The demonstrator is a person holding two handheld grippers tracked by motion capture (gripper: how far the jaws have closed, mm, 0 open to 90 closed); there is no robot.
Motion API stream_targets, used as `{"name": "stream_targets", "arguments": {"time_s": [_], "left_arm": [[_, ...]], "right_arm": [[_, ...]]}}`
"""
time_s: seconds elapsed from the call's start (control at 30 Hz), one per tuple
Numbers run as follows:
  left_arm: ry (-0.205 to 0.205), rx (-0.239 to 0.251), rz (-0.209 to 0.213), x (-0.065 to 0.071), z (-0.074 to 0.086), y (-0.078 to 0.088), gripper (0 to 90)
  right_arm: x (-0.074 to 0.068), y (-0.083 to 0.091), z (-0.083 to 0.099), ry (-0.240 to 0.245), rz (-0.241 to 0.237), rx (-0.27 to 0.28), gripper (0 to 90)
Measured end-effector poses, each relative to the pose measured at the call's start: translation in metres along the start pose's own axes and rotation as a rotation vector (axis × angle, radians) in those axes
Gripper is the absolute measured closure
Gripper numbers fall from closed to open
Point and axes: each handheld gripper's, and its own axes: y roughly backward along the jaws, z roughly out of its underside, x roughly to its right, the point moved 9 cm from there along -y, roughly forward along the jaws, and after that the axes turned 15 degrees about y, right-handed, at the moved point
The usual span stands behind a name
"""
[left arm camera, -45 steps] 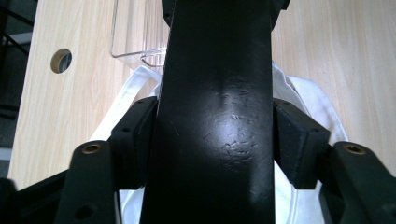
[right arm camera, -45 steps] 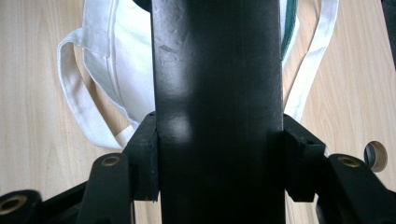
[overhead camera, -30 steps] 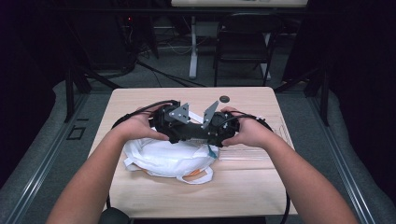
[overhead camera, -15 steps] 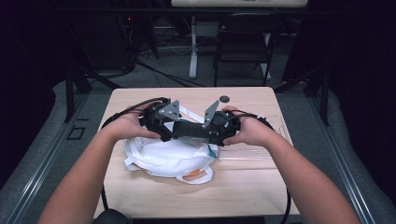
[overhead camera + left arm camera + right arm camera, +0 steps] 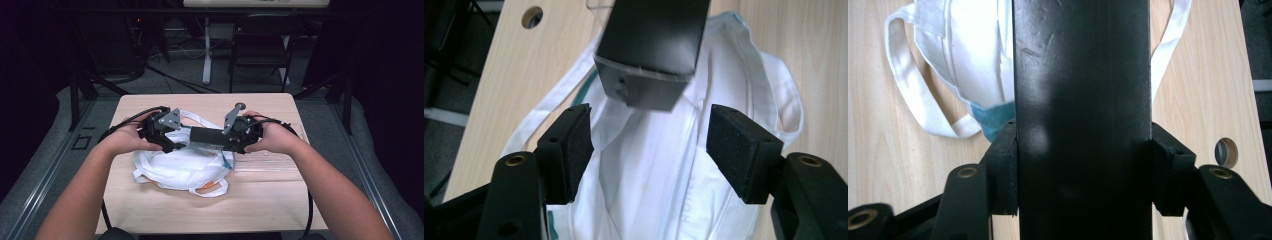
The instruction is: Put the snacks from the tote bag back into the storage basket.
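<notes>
the right gripper (image 5: 223,139) clamps a glossy black rectangular box (image 5: 1082,120), smooth and faintly scuffed, its foam pads pressed flat on both long sides. the box hangs level above a crumpled white fabric bag (image 5: 180,162) with ribbon-like handles on the pale wood-grain table (image 5: 270,200). the left gripper (image 5: 651,145) gapes wide and empty, just short of the box's grey end.

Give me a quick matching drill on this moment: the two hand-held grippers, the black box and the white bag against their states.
1. left hand-held gripper
2. right hand-held gripper
3. black box
4. white bag

a. lying on the table
b. pads clamped on both sides of the box
c. jaws open, nothing between the pads
d. held above the bag

Pairs: 1-c, 2-b, 3-d, 4-a
</notes>
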Motion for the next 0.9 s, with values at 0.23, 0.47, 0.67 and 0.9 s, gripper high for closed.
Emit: {"name": "stream_targets", "arguments": {"time_s": [0.23, 0.47, 0.67, 0.9], "left_arm": [[0.031, -0.021, -0.010, 0.004, 0.017, -0.011, 36.7], [0.071, -0.009, -0.006, 0.006, 0.032, -0.018, 37.1], [0.111, 0.011, -0.020, 0.005, 0.044, -0.021, 37.6], [0.157, 0.024, -0.024, 0.009, 0.061, -0.028, 38.6]], "right_arm": [[0.005, 0.005, 0.014, -0.013, 0.015, -0.010, 42.4], [0.009, 0.014, 0.035, -0.034, 0.030, -0.028, 42.4], [0.011, 0.021, 0.055, -0.051, 0.040, -0.055, 42.4], [0.013, 0.028, 0.073, -0.071, 0.056, -0.077, 42.4]]}}
